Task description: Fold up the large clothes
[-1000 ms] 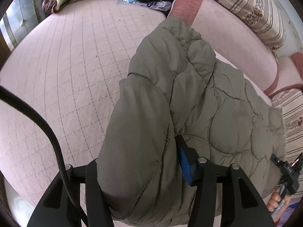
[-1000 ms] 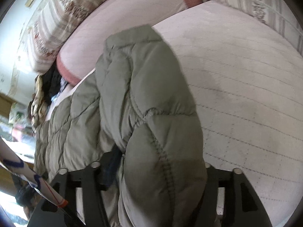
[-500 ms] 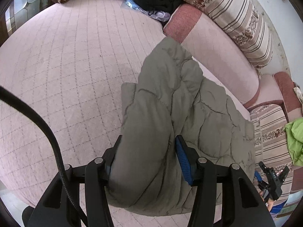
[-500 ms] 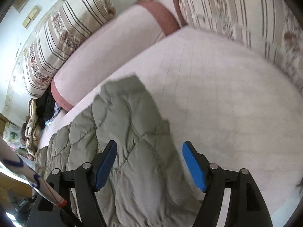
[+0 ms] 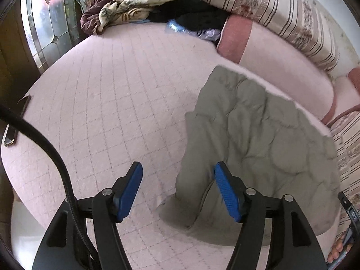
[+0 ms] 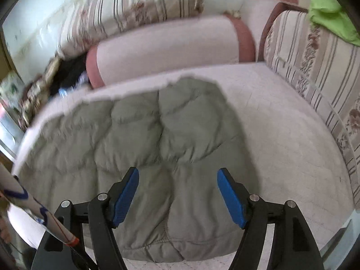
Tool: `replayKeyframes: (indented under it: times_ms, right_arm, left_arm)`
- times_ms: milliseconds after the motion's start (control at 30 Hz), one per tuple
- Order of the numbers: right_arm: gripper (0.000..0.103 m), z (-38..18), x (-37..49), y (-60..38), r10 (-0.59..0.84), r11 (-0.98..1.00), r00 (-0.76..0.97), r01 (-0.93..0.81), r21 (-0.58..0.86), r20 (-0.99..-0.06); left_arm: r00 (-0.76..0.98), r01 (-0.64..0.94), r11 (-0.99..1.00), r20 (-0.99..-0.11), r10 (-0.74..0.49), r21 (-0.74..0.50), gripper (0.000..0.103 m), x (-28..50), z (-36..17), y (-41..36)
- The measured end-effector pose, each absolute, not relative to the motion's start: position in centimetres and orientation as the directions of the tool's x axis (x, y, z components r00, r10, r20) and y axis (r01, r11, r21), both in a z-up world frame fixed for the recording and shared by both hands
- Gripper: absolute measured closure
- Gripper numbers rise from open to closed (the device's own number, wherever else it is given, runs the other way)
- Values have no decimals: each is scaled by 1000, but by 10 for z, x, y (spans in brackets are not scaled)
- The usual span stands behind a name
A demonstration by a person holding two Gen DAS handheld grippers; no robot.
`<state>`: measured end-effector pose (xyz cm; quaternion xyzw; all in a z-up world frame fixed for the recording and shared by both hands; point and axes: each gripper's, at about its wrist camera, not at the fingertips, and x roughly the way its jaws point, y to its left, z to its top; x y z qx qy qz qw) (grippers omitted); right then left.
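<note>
An olive-green quilted jacket (image 5: 254, 144) lies folded on the pink quilted bed (image 5: 117, 103); it also shows in the right wrist view (image 6: 144, 139). My left gripper (image 5: 177, 190) is open and empty, raised above the bed at the jacket's left edge. My right gripper (image 6: 177, 196) is open and empty, raised above the jacket's near edge. Nothing is held between the blue pads (image 6: 229, 198).
A pink bolster (image 6: 166, 45) and striped floral cushions (image 5: 281, 9) line the back. A heap of blankets and dark clothes (image 5: 144, 6) sits at the far left corner. A phone (image 5: 15, 123) lies at the bed's left edge. A green cloth (image 6: 330, 13) hangs at right.
Both grippers opened and let go of the jacket, then pulled back and up. The jacket has dropped flat onto the bed.
</note>
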<state>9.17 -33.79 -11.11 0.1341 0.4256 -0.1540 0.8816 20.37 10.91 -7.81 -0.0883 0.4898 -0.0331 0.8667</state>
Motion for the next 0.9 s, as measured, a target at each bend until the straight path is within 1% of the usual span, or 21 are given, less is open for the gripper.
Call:
replayKeyframes:
  times_ms: [100,167,200,233,267,300,367,433,533,633,767,900]
  right_arm:
    - [27,-134,103,-344,-187,904,532,422,67,-825]
    - [27,-130,100,-347,-187,898,542,432,81,-819]
    - [27,-125,99,-345,-184,899,551,430,88,-814]
    - [27,-120,95,-343,-182,901,562,424,91,-807]
    - [27,-113,90,-339,-186,907,576,413,87,-796]
    - [27,-109,88,-334,-192,910,585,406,79,-788]
    - [27,-95,74,-321,-208,921,614,385,58,-761]
    - [27,-87,61,-306,-201,928,636,367,63,-745]
    - [26,-81,40,-287,-193,928,649,364,77,-736]
    - [26,-82,20,-268,-179,928,650,360,93,-738]
    - [26,-88,-6,-244,-201,929,640,366,64,-742]
    - [25,-91,-33,-226,-220,926,635,375,46,-741]
  left_arm:
    - [535,-32,985,-835,-125,-168,37,198,-79,109]
    - [568,-39,991,-819,-83,-127,37,190,-72,109]
    - [599,-49,995,-799,-42,-90,37,184,-65,108]
    - [633,-66,997,-774,3,-51,37,178,-58,108]
    - [680,-94,996,-730,66,2,34,168,-48,106]
    - [710,-108,994,-697,96,27,25,161,-41,105]
    - [783,-138,988,-604,150,67,18,139,-23,102]
    - [820,-158,982,-541,188,101,17,120,-9,97]
    - [862,-126,986,-480,163,108,17,93,8,89]
    - [889,-93,989,-439,134,112,14,68,20,81]
    - [890,-13,998,-454,43,68,14,42,24,74]
    - [878,33,998,-479,-8,44,14,14,21,68]
